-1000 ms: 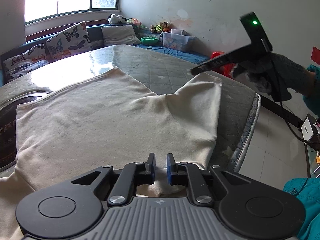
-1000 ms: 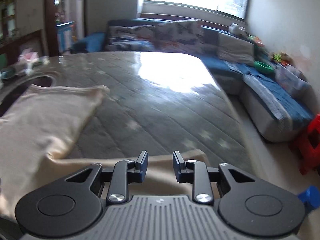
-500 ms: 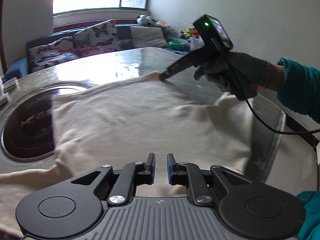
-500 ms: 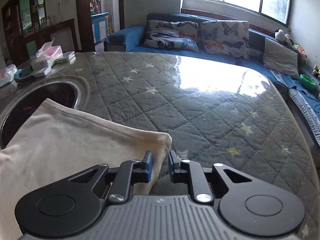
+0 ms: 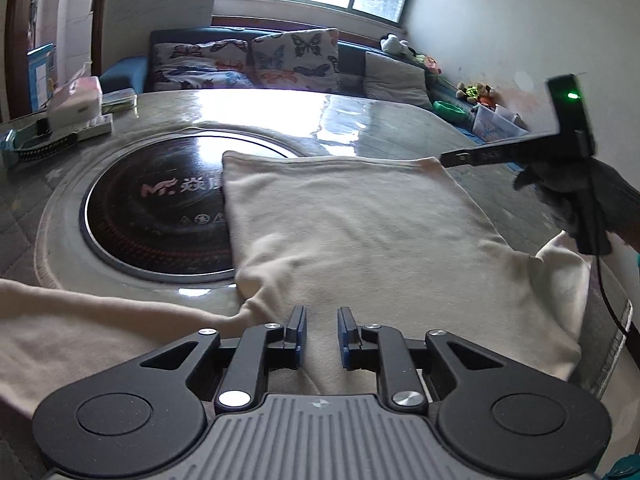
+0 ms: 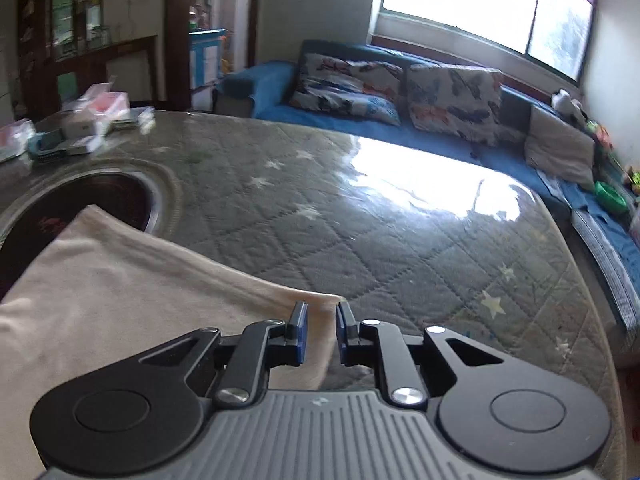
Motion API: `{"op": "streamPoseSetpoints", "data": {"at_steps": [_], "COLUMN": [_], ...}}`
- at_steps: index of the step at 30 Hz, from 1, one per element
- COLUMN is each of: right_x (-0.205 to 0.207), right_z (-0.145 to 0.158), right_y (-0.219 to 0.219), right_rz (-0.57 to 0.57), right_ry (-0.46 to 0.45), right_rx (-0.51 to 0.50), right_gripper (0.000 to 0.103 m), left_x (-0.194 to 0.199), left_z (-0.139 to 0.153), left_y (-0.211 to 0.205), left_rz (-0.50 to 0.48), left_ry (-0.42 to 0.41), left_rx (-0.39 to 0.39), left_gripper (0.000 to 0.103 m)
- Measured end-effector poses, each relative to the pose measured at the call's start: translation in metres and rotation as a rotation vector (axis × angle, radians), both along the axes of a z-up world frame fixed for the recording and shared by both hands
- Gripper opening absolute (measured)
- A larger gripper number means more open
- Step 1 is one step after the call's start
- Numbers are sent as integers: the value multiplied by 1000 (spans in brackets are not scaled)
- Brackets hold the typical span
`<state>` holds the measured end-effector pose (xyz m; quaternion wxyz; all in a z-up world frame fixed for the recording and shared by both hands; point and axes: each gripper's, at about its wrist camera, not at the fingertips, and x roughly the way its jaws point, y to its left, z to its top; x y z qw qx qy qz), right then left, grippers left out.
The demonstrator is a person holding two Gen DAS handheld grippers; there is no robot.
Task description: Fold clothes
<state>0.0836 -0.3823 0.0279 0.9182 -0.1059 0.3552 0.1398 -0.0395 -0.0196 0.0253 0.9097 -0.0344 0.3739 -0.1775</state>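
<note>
A cream garment (image 5: 360, 236) lies folded over on the quilted table, part of it over the round black cooktop (image 5: 160, 208). My left gripper (image 5: 319, 334) hovers low over the garment's near edge, jaws a small gap apart with nothing between them. My right gripper (image 6: 319, 330) sits at the garment's far right corner (image 6: 316, 304), jaws slightly apart with cloth lying under them. In the left wrist view the right gripper's tip (image 5: 452, 158) touches that same corner. The garment also shows in the right wrist view (image 6: 120, 300).
The quilted grey table cover (image 6: 360, 220) stretches beyond the garment. Boxes and a remote (image 5: 64, 120) lie at the table's far left. A blue sofa with butterfly cushions (image 6: 400, 88) stands behind. The table's right edge (image 5: 616, 344) drops to the floor.
Both views have swung left, bringing the cooktop into sight. The right gripper has carried the garment corner across so the folded layer lies flat, and its jaws have parted a little.
</note>
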Motion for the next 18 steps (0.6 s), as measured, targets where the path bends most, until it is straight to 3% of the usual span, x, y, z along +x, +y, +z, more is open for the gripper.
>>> {"op": "streamPoseSetpoints", "data": {"at_steps": [4,6,8,11,14,18], "right_x": [-43,-64,-85,-113,-136,-124], "right_z": [11,11,11,6,3,-2], "right_y": [21,34,48,73,102,126], "right_rz": [133,203,273,386,493,501], "right_ry": [-5,7,19,28,37,41], "right_rx": [8,12,16,16,14,37], "right_gripper": [17,23,23,23,23,22], "left_x": [-8,-13,-20,-28,-35,-42], "left_z": [3,7,11,15,17,18], "left_y": [8,14,22,38,59,90], "left_rz": [36,55,77,131,222,402], "left_ry": [-12,-21,-36,-54,-62,-82], "left_rx": [-6,-16,-12,4,22,72], "left_gripper": [20,21,29,31,31,31]}}
